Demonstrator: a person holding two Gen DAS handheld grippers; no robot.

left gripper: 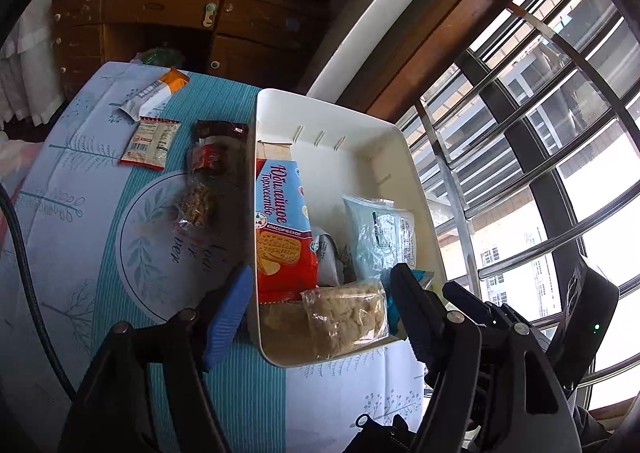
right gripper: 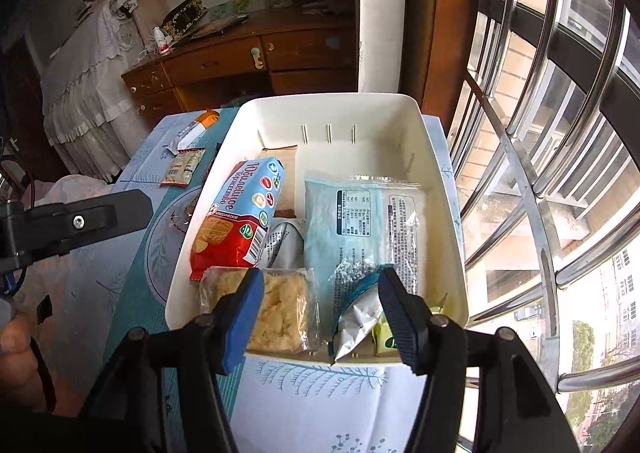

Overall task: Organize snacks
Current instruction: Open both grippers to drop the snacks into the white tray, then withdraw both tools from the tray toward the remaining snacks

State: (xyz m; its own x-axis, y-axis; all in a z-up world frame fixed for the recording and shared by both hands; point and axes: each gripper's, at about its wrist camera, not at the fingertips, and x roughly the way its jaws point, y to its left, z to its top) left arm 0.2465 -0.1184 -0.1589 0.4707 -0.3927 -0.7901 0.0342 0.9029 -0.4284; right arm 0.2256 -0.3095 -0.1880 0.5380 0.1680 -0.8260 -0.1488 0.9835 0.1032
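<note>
A room with a barred window (right gripper: 540, 157) along the right side and a dark wooden desk (right gripper: 240, 61) with drawers at the far wall. A table under a blue and white leaf-print cloth (left gripper: 100, 213) fills the near ground. On it, at the right beside the window, sits a white plastic bin (right gripper: 400, 109) that holds the sorted snacks: a red and blue biscuit pack (right gripper: 236, 221) at the left, a pale blue packet (right gripper: 348, 221) at the right, a clear-wrapped crumbly bar (right gripper: 280, 309) at the near edge.

Only the left wrist view shows the loose snacks left of the bin: a clear bag of dark sweets (left gripper: 204, 181), a red-edged sachet (left gripper: 150, 143), an orange and white wrapper (left gripper: 160, 95) farther off. Only the right wrist view shows a silver wrapper (right gripper: 356, 321) at the bin's near right corner.

The left gripper (left gripper: 316, 317) stands released, its fingers astride the bin's near left wall, gripping nothing. The right gripper (right gripper: 320, 317) hangs released over the bin's near edge, empty.
</note>
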